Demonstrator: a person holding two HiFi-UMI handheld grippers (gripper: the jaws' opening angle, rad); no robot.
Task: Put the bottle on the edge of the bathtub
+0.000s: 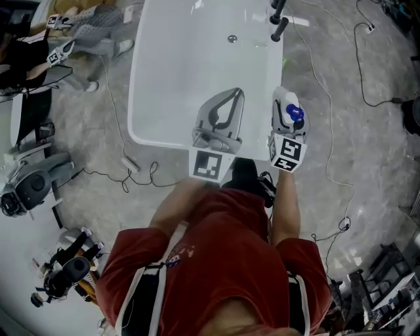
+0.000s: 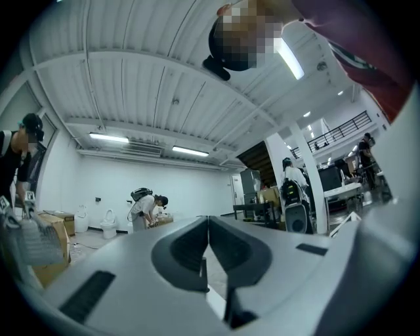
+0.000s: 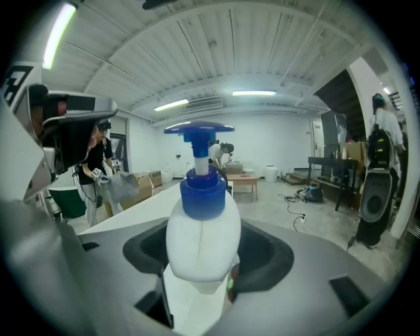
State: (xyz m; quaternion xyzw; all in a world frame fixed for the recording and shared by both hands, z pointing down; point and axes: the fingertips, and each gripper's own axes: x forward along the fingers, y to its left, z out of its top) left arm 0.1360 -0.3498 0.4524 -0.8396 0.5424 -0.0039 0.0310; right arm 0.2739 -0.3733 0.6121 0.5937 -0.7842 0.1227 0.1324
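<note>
The white bathtub (image 1: 141, 98) fills the top middle of the head view. My right gripper (image 1: 286, 105) hovers over the tub's right rim (image 1: 278, 72), shut on a white bottle (image 1: 282, 104) with a blue pump top (image 1: 295, 113). In the right gripper view the bottle (image 3: 202, 243) stands upright between the jaws, its pump head (image 3: 199, 128) on top. My left gripper (image 1: 232, 97) hangs over the near end of the tub, left of the bottle. Its jaws (image 2: 208, 223) meet with nothing between them.
A dark faucet (image 1: 279, 20) stands at the tub's far right corner and a drain (image 1: 231, 39) shows in its floor. Cables (image 1: 331, 131) run across the marble floor on both sides. Equipment (image 1: 29, 184) sits at the left. People (image 2: 147, 209) and boxes (image 3: 141, 186) show farther off in the room.
</note>
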